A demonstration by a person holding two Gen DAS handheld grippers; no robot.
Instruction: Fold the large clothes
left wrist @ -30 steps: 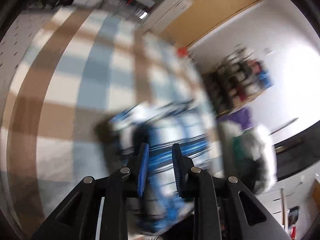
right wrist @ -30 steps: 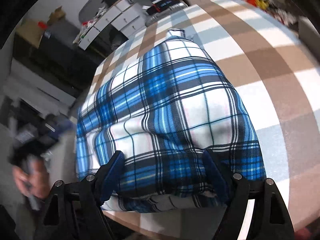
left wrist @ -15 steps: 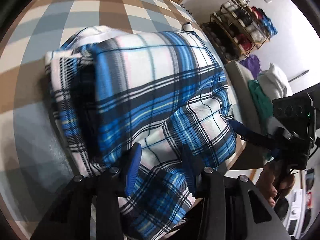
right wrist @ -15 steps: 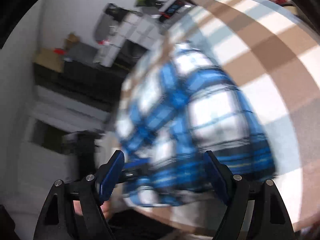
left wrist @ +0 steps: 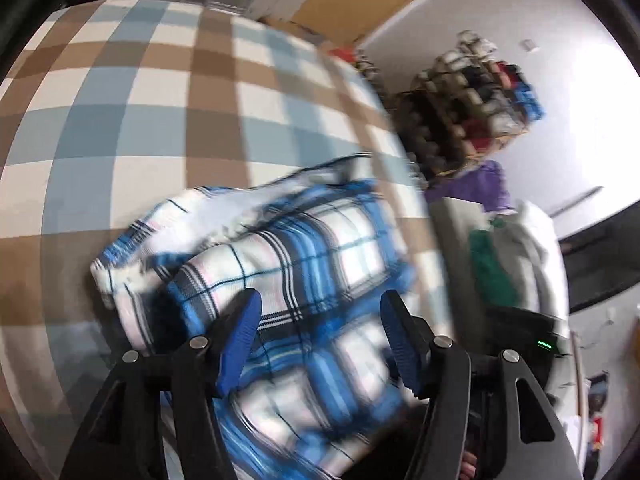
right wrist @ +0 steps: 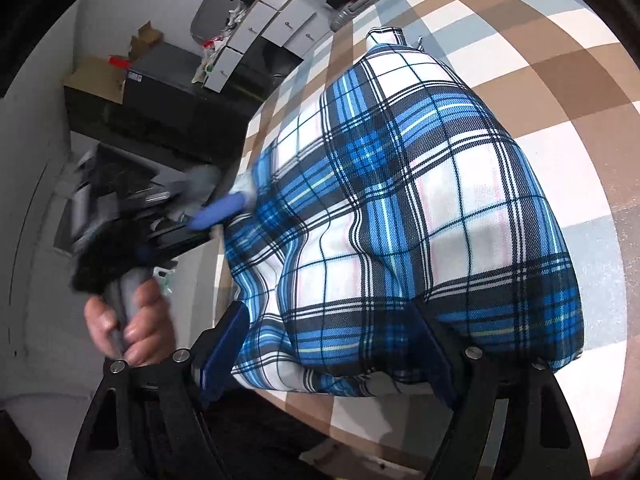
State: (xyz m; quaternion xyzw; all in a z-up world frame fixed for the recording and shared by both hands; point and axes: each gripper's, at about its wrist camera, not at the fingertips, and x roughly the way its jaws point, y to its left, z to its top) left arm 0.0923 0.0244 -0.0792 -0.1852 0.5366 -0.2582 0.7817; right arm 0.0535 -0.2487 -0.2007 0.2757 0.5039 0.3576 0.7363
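Observation:
A blue, white and black plaid shirt [right wrist: 400, 200] lies folded into a thick bundle on the checked tablecloth [right wrist: 540, 40]. My right gripper [right wrist: 330, 312] stands wide open over the bundle's near edge, one pad at its left corner, the other lying over the cloth. In the right wrist view my left gripper [right wrist: 216, 216] reaches the bundle's left side, held by a hand [right wrist: 128, 328]. In the blurred left wrist view the left gripper [left wrist: 320, 300] hangs over the shirt [left wrist: 320, 248]; its jaws are opening, cloth lies between the pads, and neither pad presses on it.
The table's edge runs just before the bundle [right wrist: 360, 432]. Dark cabinets and white drawers [right wrist: 260, 32] stand beyond the table's left side. A shoe rack [left wrist: 472, 112] and a pile of clothes [left wrist: 504, 248] sit by the white wall.
The left gripper's jaws have spread from nearly shut to about half open. It has swung down onto the shirt's side. The right gripper straddles the near edge as before.

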